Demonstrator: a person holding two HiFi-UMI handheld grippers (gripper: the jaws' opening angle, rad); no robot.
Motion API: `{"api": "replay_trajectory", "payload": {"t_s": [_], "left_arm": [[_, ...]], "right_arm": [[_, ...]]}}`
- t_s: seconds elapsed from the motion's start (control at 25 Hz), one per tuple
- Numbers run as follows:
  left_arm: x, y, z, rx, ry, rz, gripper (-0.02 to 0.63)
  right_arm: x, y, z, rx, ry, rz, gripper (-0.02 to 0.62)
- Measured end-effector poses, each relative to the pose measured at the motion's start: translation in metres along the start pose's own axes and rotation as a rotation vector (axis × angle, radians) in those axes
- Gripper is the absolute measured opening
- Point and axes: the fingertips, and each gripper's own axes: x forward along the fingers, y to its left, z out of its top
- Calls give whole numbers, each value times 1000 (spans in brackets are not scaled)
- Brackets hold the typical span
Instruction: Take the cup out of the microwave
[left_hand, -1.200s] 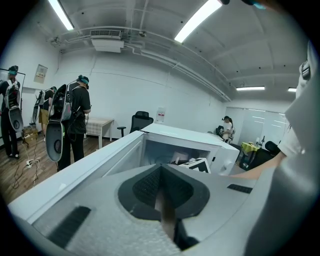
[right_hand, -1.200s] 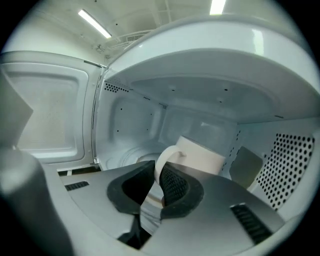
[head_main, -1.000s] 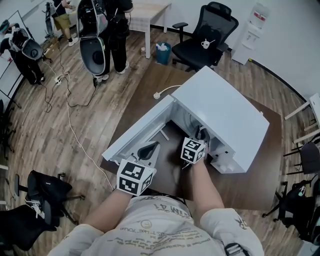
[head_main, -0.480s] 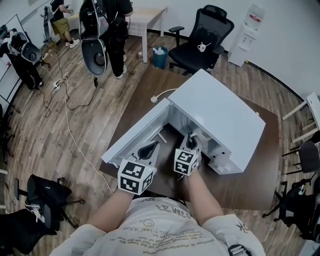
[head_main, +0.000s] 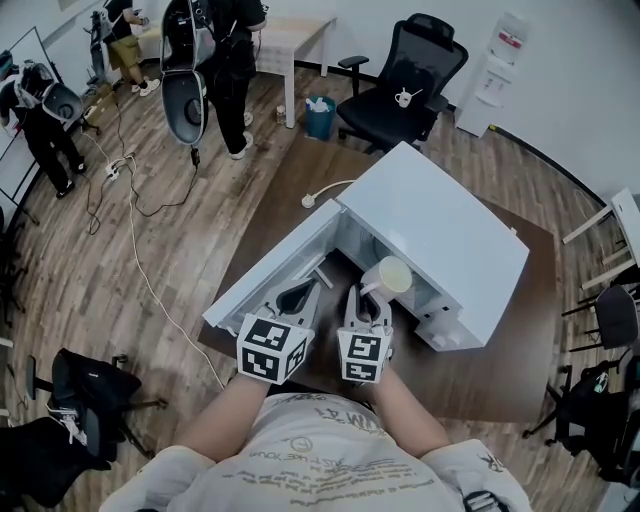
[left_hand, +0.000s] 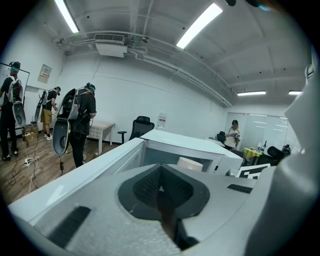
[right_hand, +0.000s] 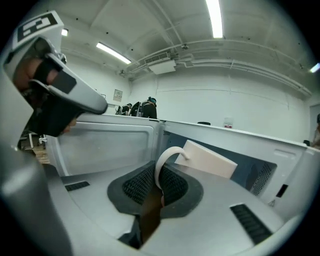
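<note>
The white microwave (head_main: 440, 230) sits on a dark brown table (head_main: 500, 370) with its door (head_main: 265, 270) swung open to the left. My right gripper (head_main: 368, 297) is shut on the handle of the cream cup (head_main: 392, 274), which hangs tilted at the mouth of the oven. In the right gripper view the curved handle (right_hand: 164, 162) runs down between the pads and the cup body (right_hand: 210, 161) leans away to the right. My left gripper (head_main: 297, 297) rests by the inner side of the door, jaws shut and holding nothing (left_hand: 160, 187). The cup (left_hand: 190, 163) shows beyond it.
A power plug (head_main: 309, 200) and its cord lie on the table behind the door. A black office chair (head_main: 405, 85) and a blue bin (head_main: 320, 112) stand beyond the table. People with equipment stand at the back left (head_main: 205, 60). Black bags lie on the floor at left (head_main: 85, 385).
My right gripper has drawn back out of the oven cavity toward me and risen, bringing the cup with it into view. The left gripper has stayed by the door.
</note>
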Motion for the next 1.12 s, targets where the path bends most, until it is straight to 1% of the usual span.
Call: {"api": "replay_trajectory", "payload": {"t_s": [0.08, 0.16, 0.52, 0.68, 0.96, 1.12], "left_arm": [[0, 0, 0, 2, 0, -1, 11], [0, -1, 0, 4, -1, -5, 11], [4, -8, -10, 34, 12, -32, 11], [5, -12, -12, 44, 11, -48, 11], [8, -21, -18, 34, 27, -81, 11], [8, -19, -16, 6, 25, -87, 11]], "right_arm": [[-9, 7, 6, 6, -19, 35, 38], [-16, 10, 11, 24, -26, 49, 38], [-33, 9, 33, 28, -50, 27, 38], [-35, 10, 33, 25, -50, 42, 37], [-36, 13, 33, 20, -45, 48, 37], [-34, 12, 33, 42, -39, 54, 37]]}}
